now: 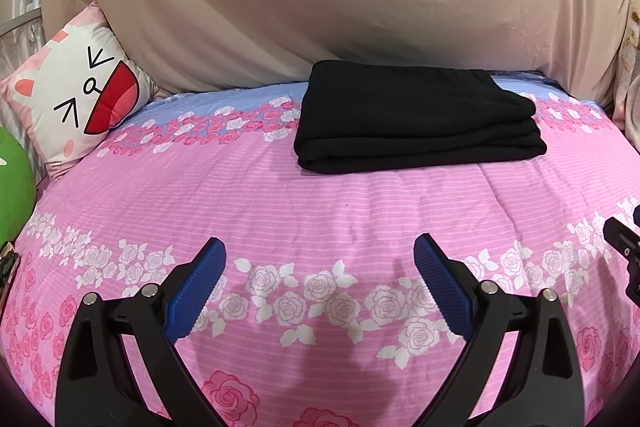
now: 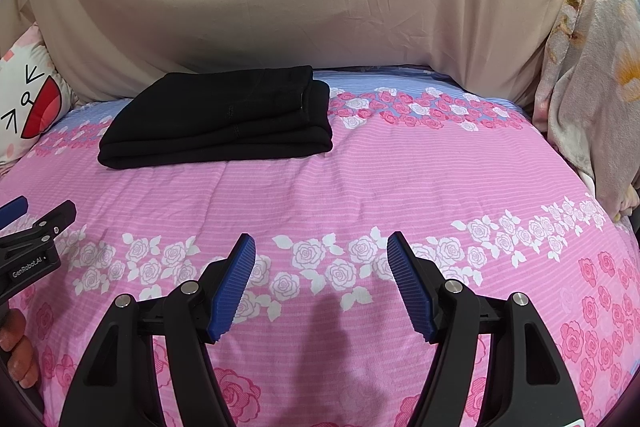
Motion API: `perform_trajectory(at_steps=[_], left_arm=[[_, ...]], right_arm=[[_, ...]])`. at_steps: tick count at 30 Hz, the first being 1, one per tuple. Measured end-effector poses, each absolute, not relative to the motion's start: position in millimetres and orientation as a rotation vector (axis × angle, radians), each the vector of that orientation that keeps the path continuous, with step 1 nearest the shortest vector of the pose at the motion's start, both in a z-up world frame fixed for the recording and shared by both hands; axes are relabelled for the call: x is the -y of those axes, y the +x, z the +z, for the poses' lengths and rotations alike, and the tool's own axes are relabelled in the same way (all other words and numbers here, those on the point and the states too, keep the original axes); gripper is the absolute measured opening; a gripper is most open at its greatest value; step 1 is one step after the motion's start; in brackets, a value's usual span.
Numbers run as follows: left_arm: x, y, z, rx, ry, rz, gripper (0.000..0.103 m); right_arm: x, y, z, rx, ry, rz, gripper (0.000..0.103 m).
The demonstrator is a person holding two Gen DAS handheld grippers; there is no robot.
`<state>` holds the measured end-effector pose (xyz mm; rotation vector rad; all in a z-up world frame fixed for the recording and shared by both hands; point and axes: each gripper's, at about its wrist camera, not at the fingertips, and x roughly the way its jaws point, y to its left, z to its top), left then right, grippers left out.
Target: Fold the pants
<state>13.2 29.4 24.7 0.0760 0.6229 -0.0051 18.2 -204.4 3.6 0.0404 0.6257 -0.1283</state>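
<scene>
Pink bedding printed with white and pink roses covered the bed (image 1: 320, 203) under us, and a beige sheet (image 1: 320, 7) hung behind it as a backdrop. At the far side of the bed, just in front of that sheet, lay the black pants (image 1: 416, 119), already folded into a compact rectangle of several layers. From the right wrist view they (image 2: 218, 119) sat left of centre, their stacked edges facing right and the rounded fold toward us.

We held our left gripper (image 1: 320, 251) low over the near band of white roses with its blue pads spread wide and nothing between them. Our right gripper (image 2: 322, 247) was likewise released and empty, well short of the pants. A cat-face pillow (image 1: 76, 95) leaned at the left edge, well apart from the pants, and a pale flowered blanket (image 2: 596, 67) hung at the right.

We judged the folding essentially done, so the step in hand was to finish cleanly. Doing it well meant keeping both grippers clear of the stack so that no pad caught a layer and dragged it open. If we tidied at all, a light press on the top layer would have suited better than a pinch, since the soft bedding gave little support beneath.
</scene>
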Motion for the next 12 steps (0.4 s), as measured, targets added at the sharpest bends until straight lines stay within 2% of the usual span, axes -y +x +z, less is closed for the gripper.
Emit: perform_trajectory(at_steps=[12], left_arm=[[-26.4, 16.3, 19.0, -0.643, 0.086, -0.004, 0.093]], right_arm=[[205.9, 18.1, 2.8, -0.624, 0.037, -0.125, 0.071]])
